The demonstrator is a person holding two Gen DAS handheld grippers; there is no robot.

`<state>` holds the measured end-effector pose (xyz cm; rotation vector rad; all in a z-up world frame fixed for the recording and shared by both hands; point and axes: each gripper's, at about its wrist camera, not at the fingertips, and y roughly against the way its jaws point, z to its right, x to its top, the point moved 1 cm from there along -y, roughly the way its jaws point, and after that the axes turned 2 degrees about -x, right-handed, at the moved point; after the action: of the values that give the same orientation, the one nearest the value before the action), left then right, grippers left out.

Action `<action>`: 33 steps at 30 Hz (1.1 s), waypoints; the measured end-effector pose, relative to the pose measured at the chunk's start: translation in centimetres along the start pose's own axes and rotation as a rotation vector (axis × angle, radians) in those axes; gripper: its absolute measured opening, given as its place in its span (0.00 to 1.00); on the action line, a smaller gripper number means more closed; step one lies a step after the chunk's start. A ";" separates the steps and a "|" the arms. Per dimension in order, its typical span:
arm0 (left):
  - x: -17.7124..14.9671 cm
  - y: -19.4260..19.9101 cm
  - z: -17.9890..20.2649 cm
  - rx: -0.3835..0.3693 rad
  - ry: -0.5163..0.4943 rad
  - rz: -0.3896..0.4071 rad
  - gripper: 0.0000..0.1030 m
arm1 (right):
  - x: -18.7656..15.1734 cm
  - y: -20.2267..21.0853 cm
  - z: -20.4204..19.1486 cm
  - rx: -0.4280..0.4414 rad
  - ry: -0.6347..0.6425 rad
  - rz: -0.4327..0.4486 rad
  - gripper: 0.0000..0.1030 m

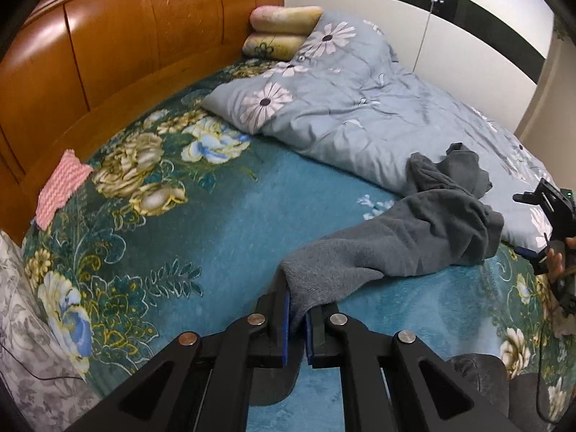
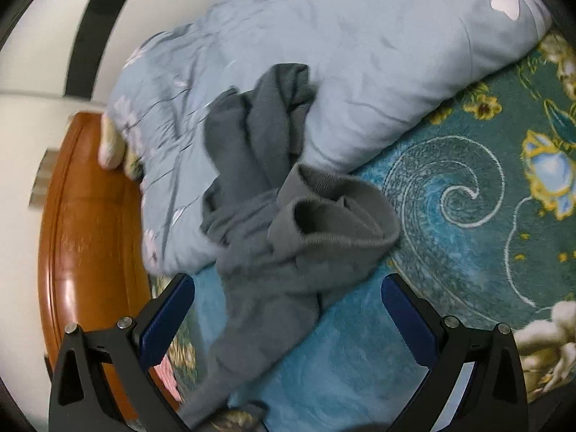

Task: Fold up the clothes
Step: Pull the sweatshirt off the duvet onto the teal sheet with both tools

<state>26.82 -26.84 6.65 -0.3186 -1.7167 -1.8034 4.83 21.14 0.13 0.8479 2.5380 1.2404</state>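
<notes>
A crumpled grey garment point(image 1: 424, 226) lies on the teal floral bedspread point(image 1: 201, 223), its far end resting against a light blue quilt. My left gripper point(image 1: 298, 318) is shut on one end of the grey garment and holds it just above the bed. My right gripper point(image 2: 288, 309) is open, its blue-padded fingers point(image 2: 169, 316) on either side of the garment point(image 2: 288, 216), a little above it. The right gripper also shows at the right edge of the left wrist view point(image 1: 550, 223).
A light blue flowered quilt point(image 1: 360, 108) covers the far side of the bed. A wooden headboard point(image 1: 108, 46) stands at the left, with stacked pillows point(image 1: 280, 32) by it. A pink knitted cloth point(image 1: 61, 187) lies near the headboard. White wardrobe doors point(image 1: 432, 36) stand behind.
</notes>
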 end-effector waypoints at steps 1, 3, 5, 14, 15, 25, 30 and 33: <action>0.0 -0.2 -0.2 0.000 0.002 -0.003 0.08 | 0.5 -0.6 -0.1 -0.014 -0.001 -0.001 0.99; 0.0 -0.7 -0.5 0.000 0.007 -0.010 0.08 | 1.2 -1.7 -0.4 -0.029 0.008 -0.012 0.93; 0.1 -1.4 -0.9 0.000 0.011 -0.022 0.08 | 1.9 -2.4 -0.6 -0.036 0.014 -0.026 0.83; -0.1 -3.2 -0.5 -0.019 0.008 -0.060 0.08 | 2.6 -4.4 -0.3 -0.115 -0.044 -0.065 0.52; -0.2 -3.2 -0.5 -0.023 0.007 -0.064 0.08 | 2.5 -4.6 -0.2 -0.136 -0.044 -0.073 0.46; -0.6 -2.6 0.8 -0.025 -0.039 -0.040 0.08 | -0.5 -4.0 -0.4 -0.066 0.108 -0.151 0.06; -0.1 -1.4 1.2 -0.013 -0.055 -0.003 0.07 | -1.8 -3.4 -0.7 0.036 0.109 -0.173 0.04; 1.3 -0.3 2.6 -0.028 -0.105 0.048 0.06 | -1.8 -1.3 0.1 0.122 0.069 -0.145 0.04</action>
<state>25.02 -24.74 7.52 -0.4708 -1.7408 -1.8058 5.82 19.54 -1.05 0.6407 2.6990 1.0994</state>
